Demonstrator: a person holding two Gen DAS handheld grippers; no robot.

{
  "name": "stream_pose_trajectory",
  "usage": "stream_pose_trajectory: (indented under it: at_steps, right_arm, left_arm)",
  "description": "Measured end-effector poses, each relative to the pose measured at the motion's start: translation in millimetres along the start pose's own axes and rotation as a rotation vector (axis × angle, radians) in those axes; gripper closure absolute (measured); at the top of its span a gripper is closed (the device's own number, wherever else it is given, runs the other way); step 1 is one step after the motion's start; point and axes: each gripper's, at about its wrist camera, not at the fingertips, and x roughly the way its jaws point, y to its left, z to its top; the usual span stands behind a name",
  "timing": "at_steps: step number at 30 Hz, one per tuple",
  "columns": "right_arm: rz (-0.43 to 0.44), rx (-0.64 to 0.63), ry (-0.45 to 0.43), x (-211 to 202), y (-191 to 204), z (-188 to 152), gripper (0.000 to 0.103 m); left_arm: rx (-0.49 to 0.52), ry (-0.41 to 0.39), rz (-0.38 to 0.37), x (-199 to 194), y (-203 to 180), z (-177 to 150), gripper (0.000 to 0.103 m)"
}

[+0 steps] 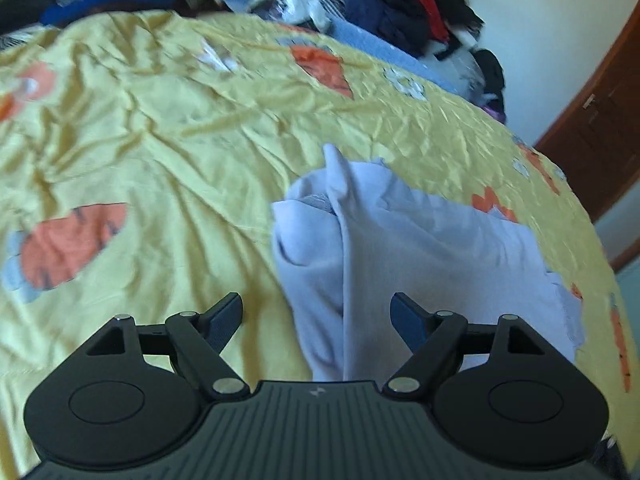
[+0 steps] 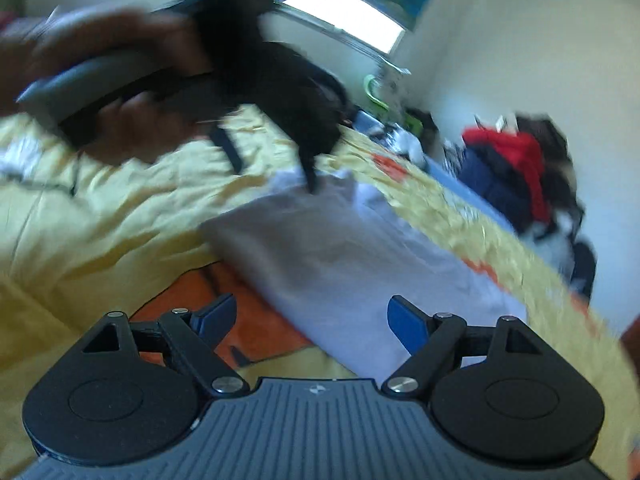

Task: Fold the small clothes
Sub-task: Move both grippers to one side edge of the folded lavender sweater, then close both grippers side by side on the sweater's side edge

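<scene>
A pale lavender garment (image 1: 400, 248) lies folded on the yellow carrot-print bedsheet (image 1: 160, 140). My left gripper (image 1: 316, 316) is open and empty, just above the garment's near edge. In the right wrist view the same garment (image 2: 340, 256) lies ahead of my right gripper (image 2: 312, 320), which is open and empty above its near corner. The other hand with the left gripper (image 2: 312, 176) shows blurred at the upper left, its fingertips at the garment's far edge.
A pile of dark, red and blue clothes (image 1: 400, 4) lies at the far side of the bed, also in the right wrist view (image 2: 512, 172). A brown door (image 1: 600, 120) stands at the right. A bright window (image 2: 344, 12) is on the far wall.
</scene>
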Motion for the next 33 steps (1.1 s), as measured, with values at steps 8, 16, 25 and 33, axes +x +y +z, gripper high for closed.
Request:
stream_pose_trajectory:
  at_steps: [8,16,25,33]
  right_arm:
    - [-0.074,-0.07,-0.003,19.2,21.5,15.2,0.019]
    - [-0.166,-0.152,-0.014,40.0,42.2,28.7,0.022]
    - [-0.17,-0.173,0.004,64.6,57.7,44.9,0.055]
    - [-0.135,-0.179,0.024,67.2,62.6,44.7,0.089]
  left_arm:
    - [-0.052,0.006,-0.053,16.5,5.8,11.7,0.017]
    - [-0.079,0.011,-0.226,35.5,9.1,25.6,0.01]
    - [-0.15,-0.022,-0.367,53.4,24.6,38.6,0.01]
    - [-0.032,-0.023,-0.151,59.1,2.8,46.4,0.079]
